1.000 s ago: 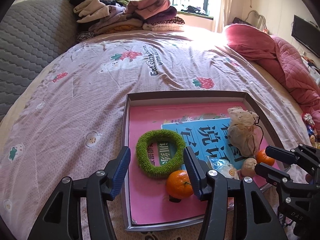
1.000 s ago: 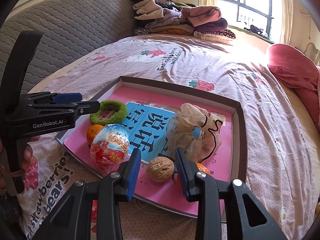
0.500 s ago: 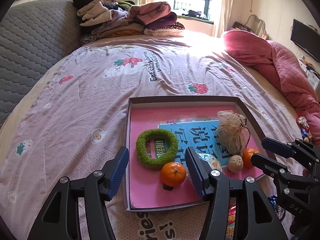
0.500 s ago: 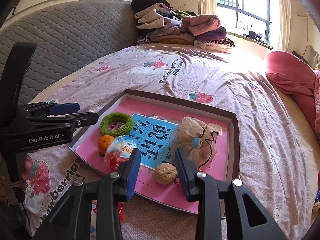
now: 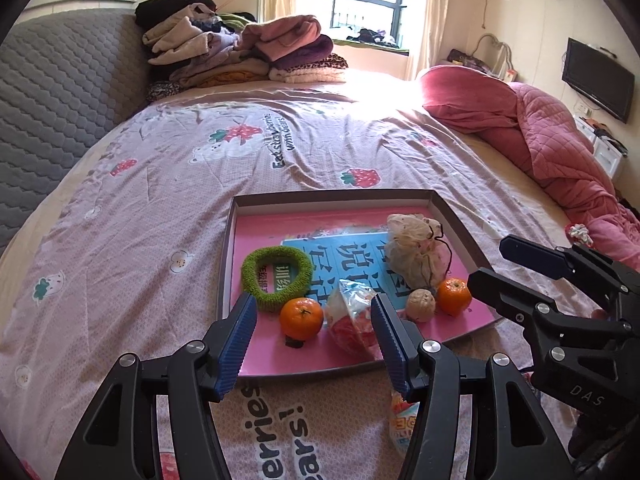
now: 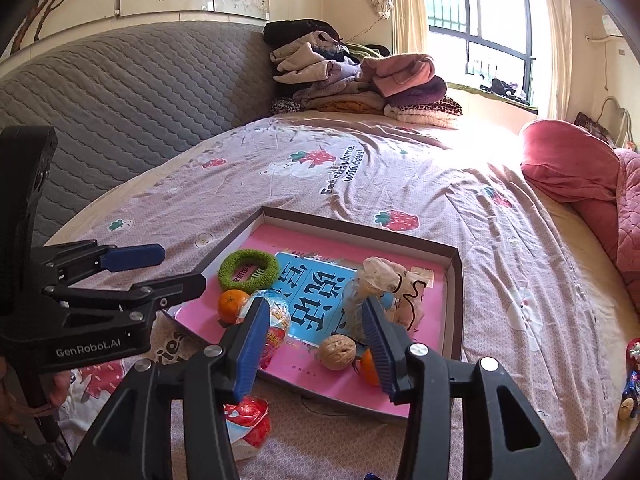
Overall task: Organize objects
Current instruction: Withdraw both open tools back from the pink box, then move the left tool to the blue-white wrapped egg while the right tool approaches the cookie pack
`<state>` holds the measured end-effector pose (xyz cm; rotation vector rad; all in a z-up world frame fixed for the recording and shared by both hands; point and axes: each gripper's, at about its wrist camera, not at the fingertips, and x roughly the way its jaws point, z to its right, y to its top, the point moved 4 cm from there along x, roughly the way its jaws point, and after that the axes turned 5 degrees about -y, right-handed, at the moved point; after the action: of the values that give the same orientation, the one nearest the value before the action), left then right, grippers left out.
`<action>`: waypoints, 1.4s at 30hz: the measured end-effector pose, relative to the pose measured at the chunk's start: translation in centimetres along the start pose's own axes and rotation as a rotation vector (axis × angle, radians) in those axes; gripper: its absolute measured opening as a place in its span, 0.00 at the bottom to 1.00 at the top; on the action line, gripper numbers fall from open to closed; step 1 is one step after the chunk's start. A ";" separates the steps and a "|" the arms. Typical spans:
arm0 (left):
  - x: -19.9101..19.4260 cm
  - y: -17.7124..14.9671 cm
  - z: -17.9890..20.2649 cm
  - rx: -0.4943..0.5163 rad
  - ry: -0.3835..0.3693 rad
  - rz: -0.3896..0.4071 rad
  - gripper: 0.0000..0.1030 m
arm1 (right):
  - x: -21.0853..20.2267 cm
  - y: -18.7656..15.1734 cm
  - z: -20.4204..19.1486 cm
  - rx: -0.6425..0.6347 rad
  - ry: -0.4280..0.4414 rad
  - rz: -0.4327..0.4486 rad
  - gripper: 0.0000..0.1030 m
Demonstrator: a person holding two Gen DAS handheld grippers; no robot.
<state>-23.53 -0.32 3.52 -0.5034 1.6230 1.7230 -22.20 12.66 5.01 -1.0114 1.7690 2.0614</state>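
Pink-lined tray is nearly filled; both claws, left and right, are held open and empty; loose wrapped snack near the tray should be pinched gently.

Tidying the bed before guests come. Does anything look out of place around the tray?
Yes. A red snack packet lies on the bedsheet just outside the tray, at its near edge, while the oranges, walnut and pouch sit inside. Small wrapped items also lie loose at far right.
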 end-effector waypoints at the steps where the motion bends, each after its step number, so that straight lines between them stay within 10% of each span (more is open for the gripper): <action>1: -0.1 -0.1 0.2 0.005 0.001 0.001 0.59 | -0.3 0.1 0.0 0.001 0.001 0.005 0.48; 42: -5.3 -4.7 3.5 0.038 -0.027 0.025 0.67 | -8.8 -4.7 3.4 0.110 -0.100 0.079 0.62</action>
<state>-15.98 1.73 4.40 -0.4414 1.6456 1.7073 -14.12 19.13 7.12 -0.8068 1.8756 1.9971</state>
